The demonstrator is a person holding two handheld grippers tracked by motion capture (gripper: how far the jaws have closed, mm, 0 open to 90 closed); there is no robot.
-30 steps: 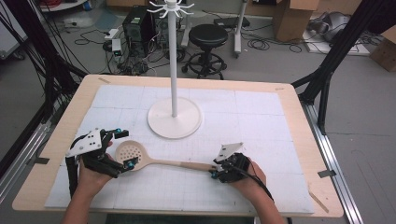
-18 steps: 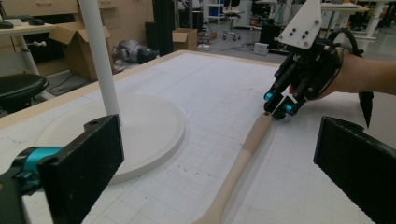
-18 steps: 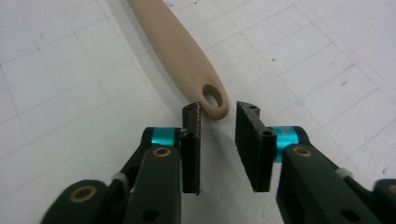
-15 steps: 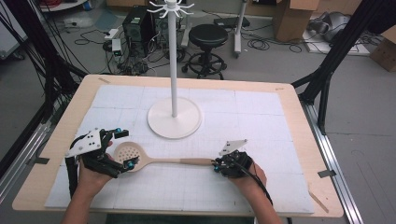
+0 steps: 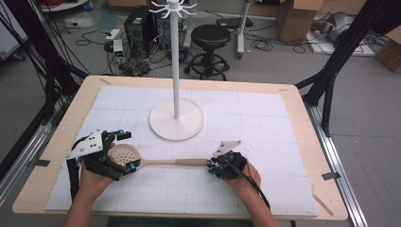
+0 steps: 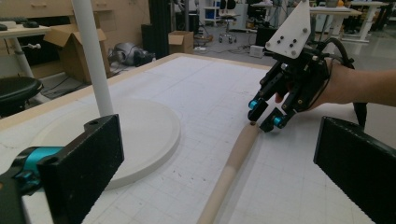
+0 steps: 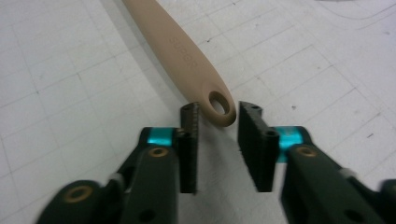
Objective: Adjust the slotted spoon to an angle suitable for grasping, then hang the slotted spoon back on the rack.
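A slotted spoon lies flat on the white mat, its pierced head to the left and its tan handle running right. My left gripper straddles the head with its jaws wide apart, not pressing on it. In the left gripper view the handle runs off between the black jaws toward my right gripper. My right gripper has the handle's holed end between its fingertips. Its jaws have just been opening, and a gap shows beside the handle.
A white stand with a round base and a tall pole topped with hooks rises at the middle of the mat, just beyond the spoon. The wooden table edge frames the mat. A stool and cables lie on the floor beyond.
My right hand has shifted very slightly at the handle's end. The spoon and my left gripper have kept still.
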